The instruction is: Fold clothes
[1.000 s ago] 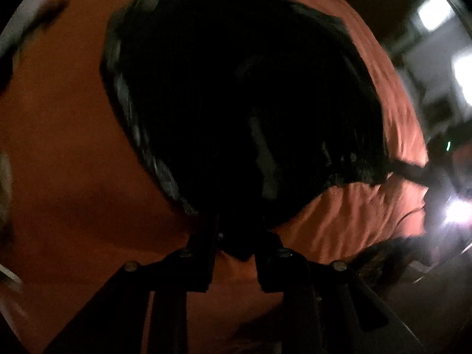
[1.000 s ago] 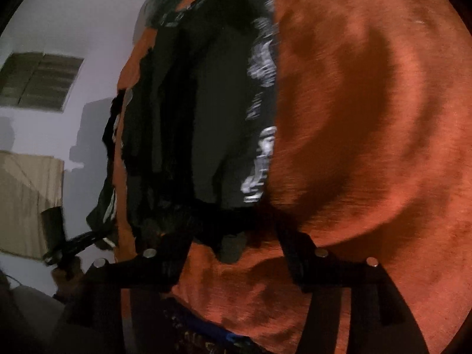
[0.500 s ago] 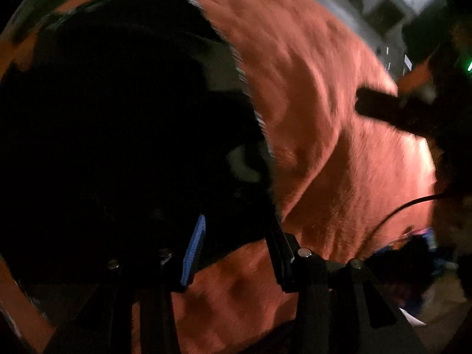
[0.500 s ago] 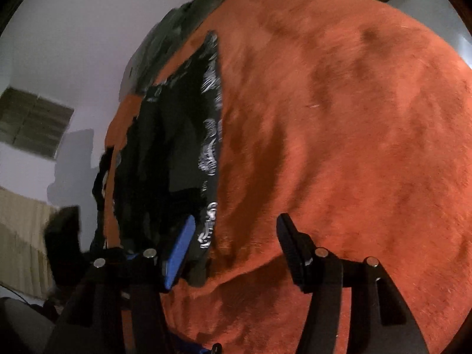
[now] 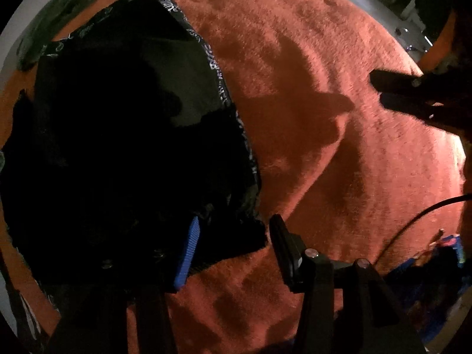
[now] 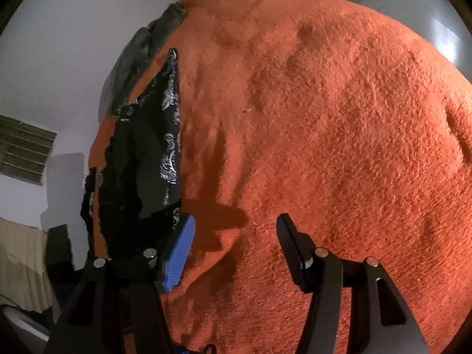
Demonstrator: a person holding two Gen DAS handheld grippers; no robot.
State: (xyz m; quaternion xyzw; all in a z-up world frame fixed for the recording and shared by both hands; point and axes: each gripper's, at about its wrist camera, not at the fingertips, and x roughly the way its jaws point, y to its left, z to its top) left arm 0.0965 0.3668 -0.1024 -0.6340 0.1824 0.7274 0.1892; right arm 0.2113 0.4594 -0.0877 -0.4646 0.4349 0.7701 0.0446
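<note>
Left gripper (image 5: 233,247) spread wide, clamping nothing, hovering over the near corner of a black garment (image 5: 118,147) lying flat on an orange fleece blanket (image 5: 324,147). Blue pad on the gripper's left finger (image 5: 187,256) over the dark cloth, black right finger over bare fleece. Ahead and to the left of this gripper, most of the garment; along its right edge, a band of pale printed pattern (image 5: 219,76), too small and dim to read as writing. Far ahead-right, the other handheld tool as a dark bar above the blanket. Right gripper (image 6: 234,243) likewise gaping, nothing between its fingers, poised above the orange fleece blanket (image 6: 324,118). Just left of its blue finger pad (image 6: 180,253), the black garment (image 6: 138,177) stretching away forward, its white swirl print (image 6: 171,135) showing no legible letters. Beyond the garment's far end, a grey-green cloth (image 6: 141,50) at the blanket's edge.
</note>
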